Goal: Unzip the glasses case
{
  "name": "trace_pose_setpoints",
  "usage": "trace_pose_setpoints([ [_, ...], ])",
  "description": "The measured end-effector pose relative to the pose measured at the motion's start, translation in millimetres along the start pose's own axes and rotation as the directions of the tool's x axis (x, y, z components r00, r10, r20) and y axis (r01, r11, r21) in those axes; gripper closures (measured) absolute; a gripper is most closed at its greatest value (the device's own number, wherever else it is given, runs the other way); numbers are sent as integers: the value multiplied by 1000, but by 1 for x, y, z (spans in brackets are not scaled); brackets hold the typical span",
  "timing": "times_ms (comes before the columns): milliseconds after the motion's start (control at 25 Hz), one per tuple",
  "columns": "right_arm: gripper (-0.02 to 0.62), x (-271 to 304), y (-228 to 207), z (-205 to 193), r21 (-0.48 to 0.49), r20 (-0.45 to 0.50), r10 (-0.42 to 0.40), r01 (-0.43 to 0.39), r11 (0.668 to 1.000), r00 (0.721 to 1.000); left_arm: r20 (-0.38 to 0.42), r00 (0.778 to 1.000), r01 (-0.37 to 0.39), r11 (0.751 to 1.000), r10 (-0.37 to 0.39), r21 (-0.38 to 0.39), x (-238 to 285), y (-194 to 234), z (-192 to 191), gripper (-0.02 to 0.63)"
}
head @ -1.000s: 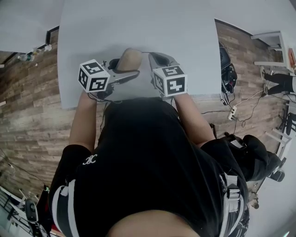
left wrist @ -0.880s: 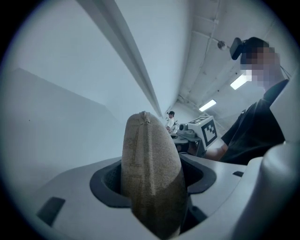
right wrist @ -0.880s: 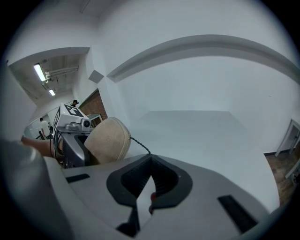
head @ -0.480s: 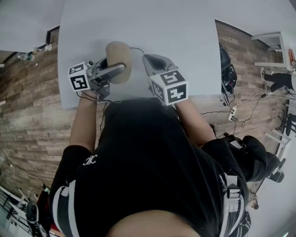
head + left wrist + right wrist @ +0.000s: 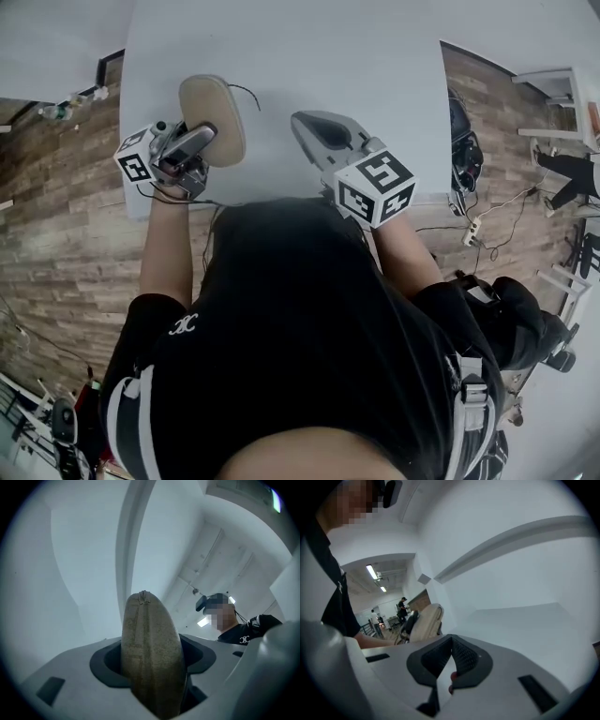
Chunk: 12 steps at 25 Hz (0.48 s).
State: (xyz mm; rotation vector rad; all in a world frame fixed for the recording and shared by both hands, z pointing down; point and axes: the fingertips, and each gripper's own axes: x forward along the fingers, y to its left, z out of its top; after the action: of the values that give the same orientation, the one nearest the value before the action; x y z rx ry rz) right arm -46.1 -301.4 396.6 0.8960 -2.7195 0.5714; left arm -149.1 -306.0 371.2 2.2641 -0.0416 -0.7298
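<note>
Over the pale worktop (image 5: 281, 56), at the upper left of the head view, the tan glasses case (image 5: 214, 117) is clamped across its width in the left claw (image 5: 202, 139). Its long axis runs out along the jaws, with the far end pointing up the frame. The right claw (image 5: 309, 131), jaws pressed together on nothing, hangs near the case's right side, free to reach left for the zip.
</note>
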Motion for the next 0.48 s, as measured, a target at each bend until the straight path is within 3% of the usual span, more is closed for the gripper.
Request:
trace_pose_setpoints([
  [160, 558, 4, 19, 20, -18, 39, 86, -85, 996, 996, -40, 999, 30, 999, -31, -19, 11, -2, -10, 307],
  [240, 435, 7, 27, 27, -1, 45, 138, -138, 990, 989, -56, 998, 35, 999, -36, -21, 14, -3, -12, 307],
  [320, 422, 8, 31, 33, 19, 53, 169, -170, 985, 984, -66, 997, 39, 999, -41, -28, 15, -2, -14, 307],
  [480, 422, 15, 25, 40, 8, 63, 138, -139, 990, 988, -94, 993, 62, 997, -67, -47, 22, -4, -23, 307],
])
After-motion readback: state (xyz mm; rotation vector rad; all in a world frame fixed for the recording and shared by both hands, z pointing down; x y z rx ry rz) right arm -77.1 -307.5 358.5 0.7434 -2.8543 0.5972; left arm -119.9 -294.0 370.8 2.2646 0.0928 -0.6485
